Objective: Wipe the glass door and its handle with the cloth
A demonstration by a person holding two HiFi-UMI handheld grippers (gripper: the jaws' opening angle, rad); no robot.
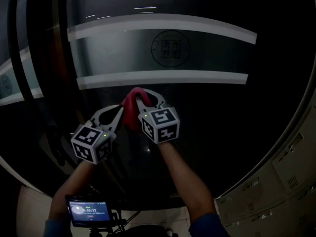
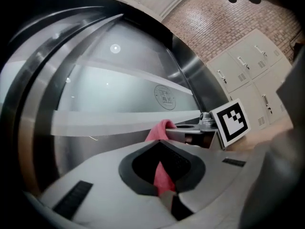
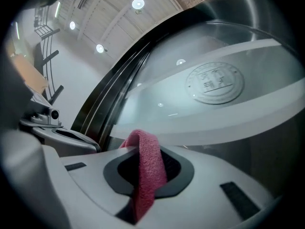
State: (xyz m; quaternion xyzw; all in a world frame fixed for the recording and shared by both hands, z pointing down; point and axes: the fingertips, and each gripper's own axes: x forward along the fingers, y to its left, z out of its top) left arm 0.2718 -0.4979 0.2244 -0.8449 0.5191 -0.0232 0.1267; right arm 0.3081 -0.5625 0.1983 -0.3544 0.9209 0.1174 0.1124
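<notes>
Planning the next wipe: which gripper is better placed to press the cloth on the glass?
Right, probably: the right gripper holds the cloth bunched at the glass door; the left gripper pinches only its tail.

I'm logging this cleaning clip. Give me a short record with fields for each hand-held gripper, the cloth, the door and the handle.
left hand-held gripper: shut on the cloth
right hand-held gripper: shut on the same cloth, close beside the left one
cloth: red, bunched, held up just below the lower frosted band
cloth contact with glass: cannot tell
glass door: dark, two frosted bands, round logo between them
handle: cannot be picked out
nearby: lockers to the right
</notes>
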